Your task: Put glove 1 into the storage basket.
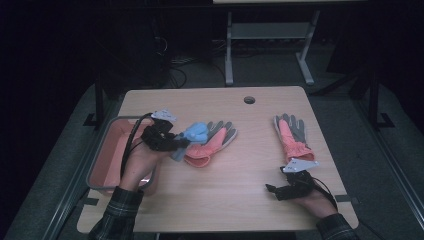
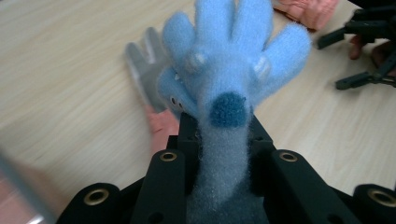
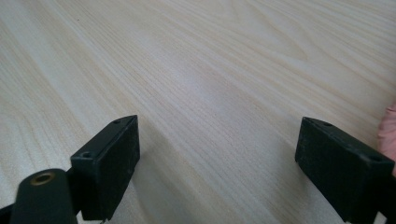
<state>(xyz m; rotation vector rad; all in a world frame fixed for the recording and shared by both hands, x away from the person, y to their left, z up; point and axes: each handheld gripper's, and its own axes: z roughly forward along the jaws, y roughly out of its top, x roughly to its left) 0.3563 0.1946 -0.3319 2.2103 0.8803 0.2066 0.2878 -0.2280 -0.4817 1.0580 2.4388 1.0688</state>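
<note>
From the high view we see a light wooden table (image 1: 220, 195) with a pink bin (image 1: 107, 160) at its nine o'clock edge and two coral-and-grey work gloves: one (image 1: 212, 142) near the centre, the other (image 1: 291, 136) toward three o'clock. The left gripper (image 1: 172, 143) is raised over the first glove and has a fluffy light blue glove (image 1: 194, 134) pinched between its jaws. The left gripper view adds what the high view cannot: the blue glove (image 2: 233, 70) has a fuzzy pile, spread fingers, a darker blue round patch and small pale tips, and its cuff is clamped in the jaws. Beneath it lies the coral-and-grey glove (image 2: 147, 70).

The right gripper (image 1: 274, 190) sits near five o'clock. Its own view shows the jaws spread wide over bare wood grain (image 3: 196, 74), grasping nothing.

We can read no writing or labels.
</note>
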